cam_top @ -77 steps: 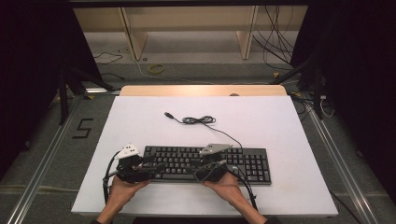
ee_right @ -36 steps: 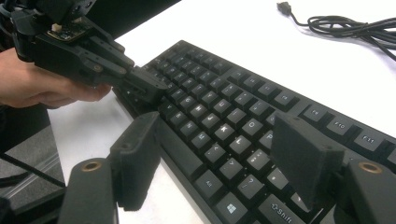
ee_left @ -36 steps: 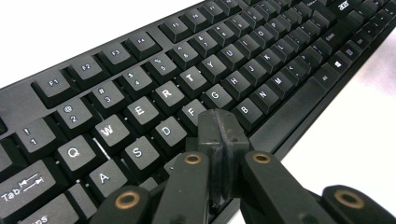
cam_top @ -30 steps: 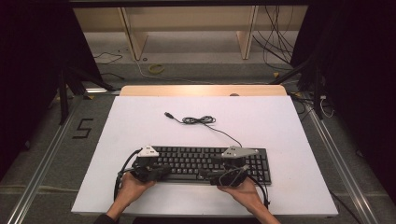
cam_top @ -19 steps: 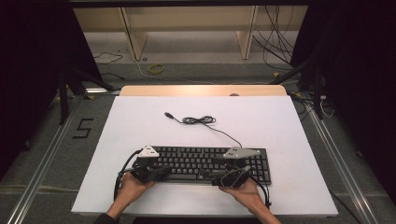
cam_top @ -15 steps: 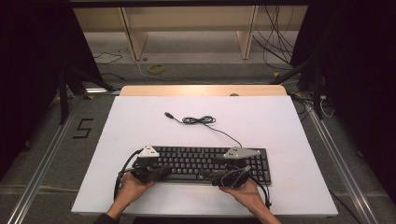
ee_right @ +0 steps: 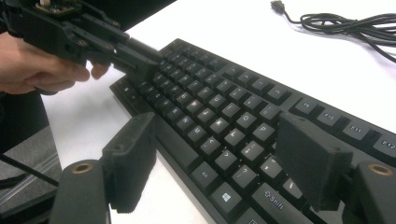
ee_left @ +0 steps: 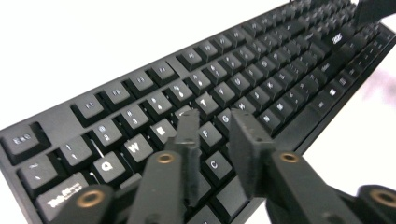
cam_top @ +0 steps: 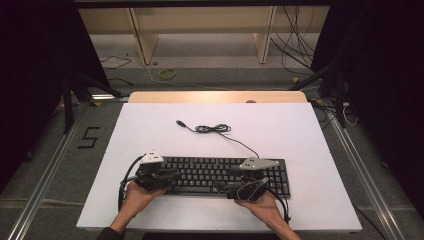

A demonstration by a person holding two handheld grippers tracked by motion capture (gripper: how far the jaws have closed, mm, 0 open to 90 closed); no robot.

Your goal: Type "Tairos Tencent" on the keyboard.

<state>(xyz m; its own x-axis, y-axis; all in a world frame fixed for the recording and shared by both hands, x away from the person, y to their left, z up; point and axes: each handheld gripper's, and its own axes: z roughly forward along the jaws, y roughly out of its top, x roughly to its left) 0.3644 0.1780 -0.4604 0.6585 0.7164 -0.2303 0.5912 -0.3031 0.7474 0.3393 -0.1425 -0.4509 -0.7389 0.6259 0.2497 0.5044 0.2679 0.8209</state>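
Note:
A black keyboard [cam_top: 215,175] lies flat near the front of the white table [cam_top: 280,130]. Its cable [cam_top: 215,129] coils behind it and ends in a loose USB plug [cam_top: 179,122]. My left gripper [cam_top: 172,173] hovers low over the keyboard's left-hand keys [ee_left: 135,119]. The left gripper's [ee_left: 215,122] jaws have just been opening and stand a narrow gap apart with nothing between them. My right gripper [cam_top: 227,186] is open wide at the keyboard's front edge [ee_right: 187,161]. One finger [ee_right: 130,158] hangs off that edge and the other [ee_right: 313,161] over the keys.
In the right gripper view, the left hand [ee_right: 42,65] and left gripper [ee_right: 140,63] show at the keyboard's far end. A light wooden strip [cam_top: 215,97] borders the table's back. Metal rails [cam_top: 45,175] run along the floor on both sides.
Since the earliest frame both hands have shifted to the right along the keyboard. Over the last second nothing has visibly moved in the high view.

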